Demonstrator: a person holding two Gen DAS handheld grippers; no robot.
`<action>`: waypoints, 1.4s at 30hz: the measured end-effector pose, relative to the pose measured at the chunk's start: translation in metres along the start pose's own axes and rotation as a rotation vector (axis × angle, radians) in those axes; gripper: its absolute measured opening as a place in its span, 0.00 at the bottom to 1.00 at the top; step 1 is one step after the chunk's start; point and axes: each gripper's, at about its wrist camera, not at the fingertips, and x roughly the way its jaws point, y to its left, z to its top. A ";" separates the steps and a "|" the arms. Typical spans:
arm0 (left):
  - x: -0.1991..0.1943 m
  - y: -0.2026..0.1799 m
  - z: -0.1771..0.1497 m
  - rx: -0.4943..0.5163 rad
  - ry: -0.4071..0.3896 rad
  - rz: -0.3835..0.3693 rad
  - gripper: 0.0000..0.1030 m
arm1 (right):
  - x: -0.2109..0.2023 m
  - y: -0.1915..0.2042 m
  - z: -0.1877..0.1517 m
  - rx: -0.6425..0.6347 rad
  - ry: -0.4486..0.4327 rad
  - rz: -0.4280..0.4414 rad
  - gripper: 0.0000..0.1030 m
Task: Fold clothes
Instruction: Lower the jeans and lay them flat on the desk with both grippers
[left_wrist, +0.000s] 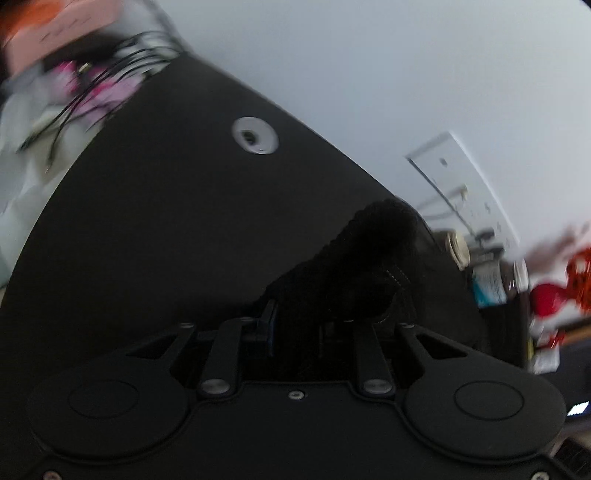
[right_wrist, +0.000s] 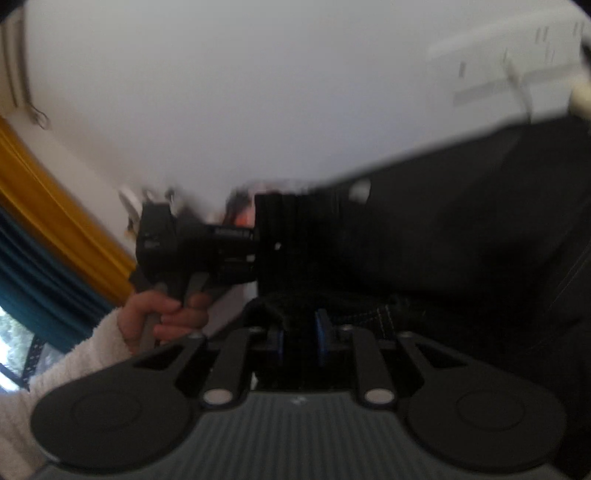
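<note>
A black garment (left_wrist: 192, 229) with a white round button or patch (left_wrist: 255, 139) hangs spread in the air in the left wrist view. My left gripper (left_wrist: 299, 325) is shut on a bunched black edge of it. In the right wrist view the same black garment (right_wrist: 461, 229) stretches to the right. My right gripper (right_wrist: 300, 338) is shut on a stitched black edge of it, with blue pads (right_wrist: 320, 338) showing. The left gripper's body (right_wrist: 192, 243) and the hand holding it (right_wrist: 166, 314) show to the left in the right wrist view.
A white wall fills the background in both views. A white wall plate with cables (left_wrist: 461, 184) and red objects (left_wrist: 554, 288) sit at right. Pink and white clutter with black wires (left_wrist: 85, 92) is at upper left. A yellow and teal curtain (right_wrist: 44, 229) hangs at left.
</note>
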 end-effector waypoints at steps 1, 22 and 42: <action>-0.006 0.004 0.005 -0.014 -0.017 -0.008 0.18 | 0.016 0.002 0.000 0.002 0.029 0.011 0.16; -0.115 -0.014 -0.102 0.296 -0.158 -0.076 0.83 | 0.006 -0.015 0.009 -0.260 0.156 -0.050 0.65; 0.042 -0.145 -0.207 1.044 -0.007 0.344 0.97 | -0.185 -0.233 -0.027 0.774 -0.461 -0.374 0.70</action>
